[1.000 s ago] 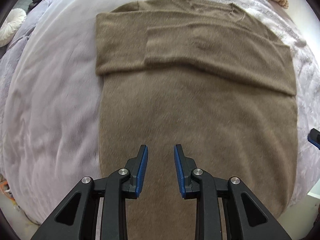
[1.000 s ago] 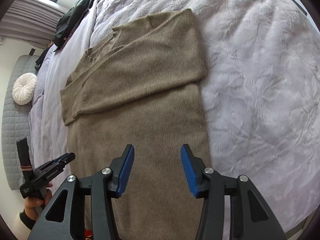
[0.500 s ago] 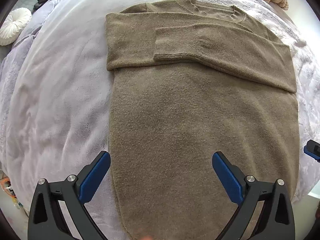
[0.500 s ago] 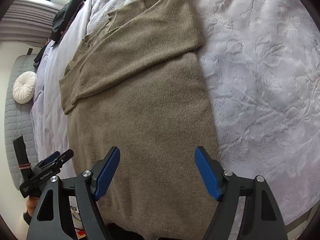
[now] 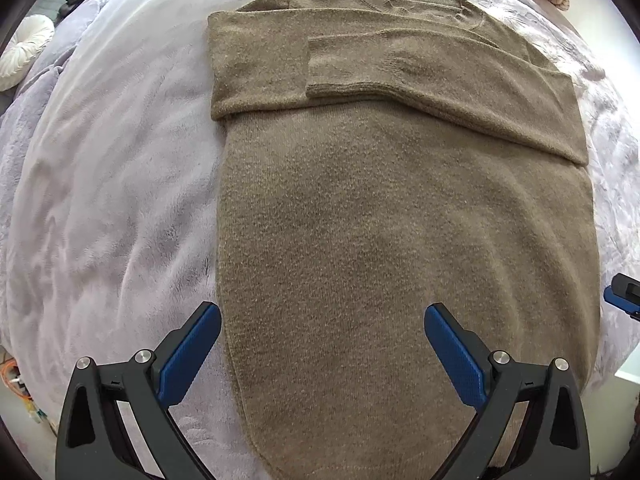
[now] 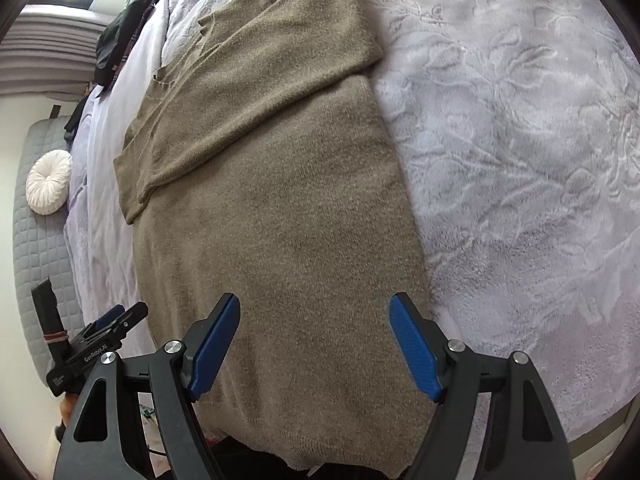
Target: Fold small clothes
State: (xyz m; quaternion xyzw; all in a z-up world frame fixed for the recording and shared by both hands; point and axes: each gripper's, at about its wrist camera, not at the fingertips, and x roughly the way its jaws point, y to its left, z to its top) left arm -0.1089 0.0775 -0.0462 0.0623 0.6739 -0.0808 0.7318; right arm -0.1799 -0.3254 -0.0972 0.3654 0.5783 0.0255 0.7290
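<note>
One olive-brown sweater (image 5: 400, 240) lies flat on the lilac bedspread (image 5: 112, 200), both sleeves folded across its chest toward 12 o'clock, hem toward 6. Above the hem the left gripper (image 5: 320, 344) hangs with jaws spread wide and empty, having just been opening. At 3 o'clock the right gripper (image 6: 314, 340) hovers likewise, parted, holding nothing, also freshly opened

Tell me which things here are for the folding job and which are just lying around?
For the job:
- brown sweater, sleeves already folded across its chest
- left gripper, open above the hem
- right gripper, open above the hem

Just lying about:
- round white cushion
- dark clothes piled at the far end
- lilac blanket under the sweater
</note>
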